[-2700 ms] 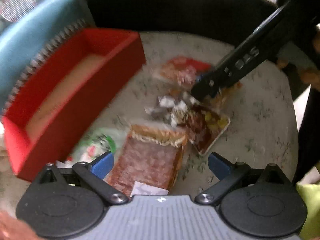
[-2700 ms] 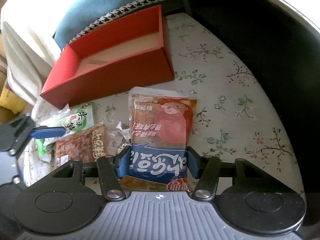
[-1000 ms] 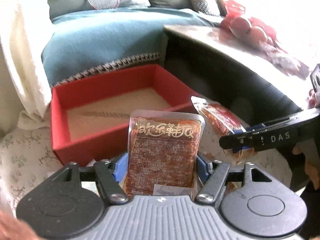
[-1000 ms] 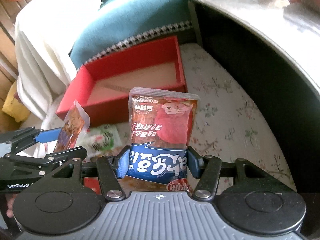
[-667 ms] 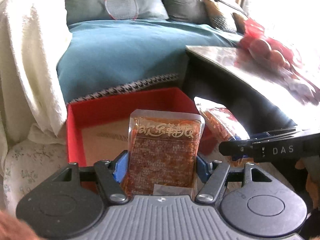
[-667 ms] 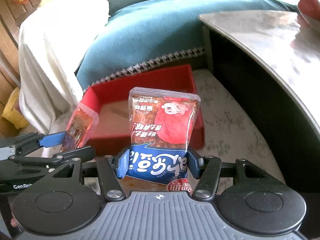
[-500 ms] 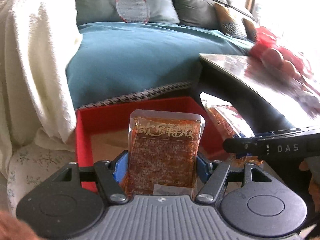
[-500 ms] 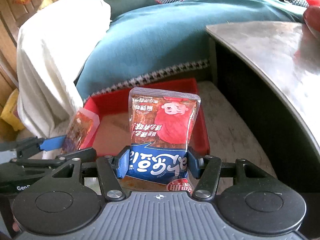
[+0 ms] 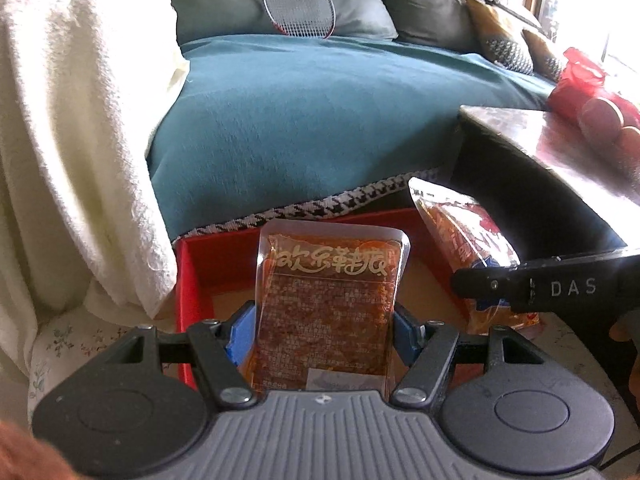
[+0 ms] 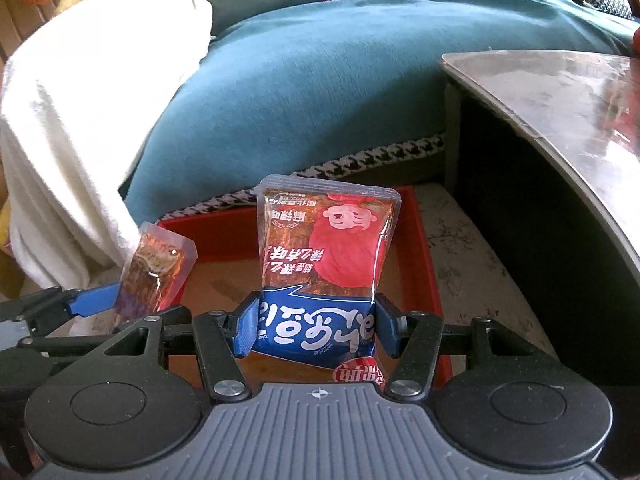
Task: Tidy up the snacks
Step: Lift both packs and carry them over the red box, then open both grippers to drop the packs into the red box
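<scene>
Jaws of the left gripper (image 9: 324, 330) pinch an upright brown snack packet (image 9: 330, 304); the right gripper (image 10: 316, 322) pinches a red-and-blue packet (image 10: 324, 264). Both hang over the near wall of the red box (image 10: 426, 240), its open tray just beyond.

A home living room: a sofa (image 9: 320, 120) under a teal blanket at 12 o'clock, grey cushions (image 9: 224, 4), a badminton racket (image 9: 298, 4), a white throw (image 9: 72, 120) at 9 o'clock.
</scene>
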